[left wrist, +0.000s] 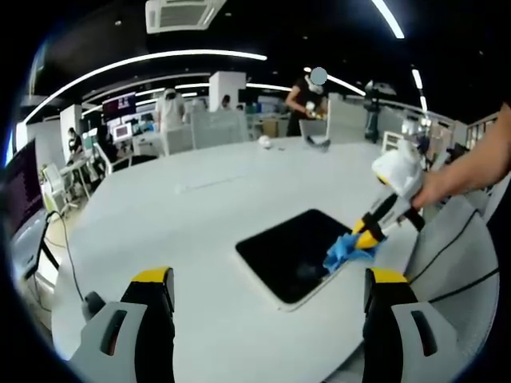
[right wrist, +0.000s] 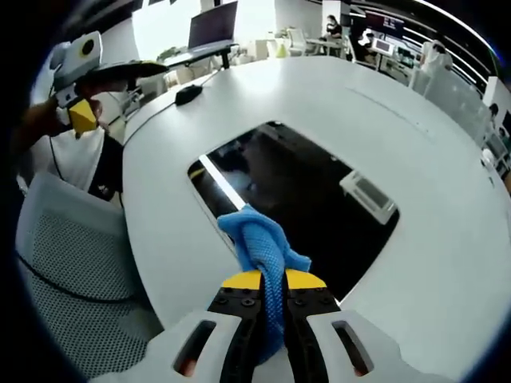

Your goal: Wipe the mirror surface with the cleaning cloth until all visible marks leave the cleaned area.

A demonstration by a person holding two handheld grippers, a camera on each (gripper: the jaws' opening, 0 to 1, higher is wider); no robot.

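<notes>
— Right gripper (right wrist: 273, 281) first: we see its yellow-tipped jaws pinched tight on the blue cleaning cloth (right wrist: 260, 243), whose knitted, honeycomb weave bunches into a soft fold just ahead of the tips.

— And where do we put the cloth?

— Over the near edge of the mirror (right wrist: 303, 207), a flat dark slab with rounded corners and a pale rim, lying on the smooth white table (right wrist: 447, 263). Its glossy face reflects a ceiling light strip and a vent.

— What do we have on the other side?

— Our left gripper (left wrist: 267, 279) hangs above the table with its jaws spread wide, nothing between them. From there the right gripper (left wrist: 369, 234) presses the cloth (left wrist: 347, 251) onto the mirror's (left wrist: 291, 251) right corner.

— Anything crowding us?

— A grey mesh chair (right wrist: 72, 263) sits just beside the table edge, a black mouse (right wrist: 189, 93) lies well apart from the mirror, and a small white ball (left wrist: 264, 141) rests far across. Nothing lies between cloth and glass.
</notes>
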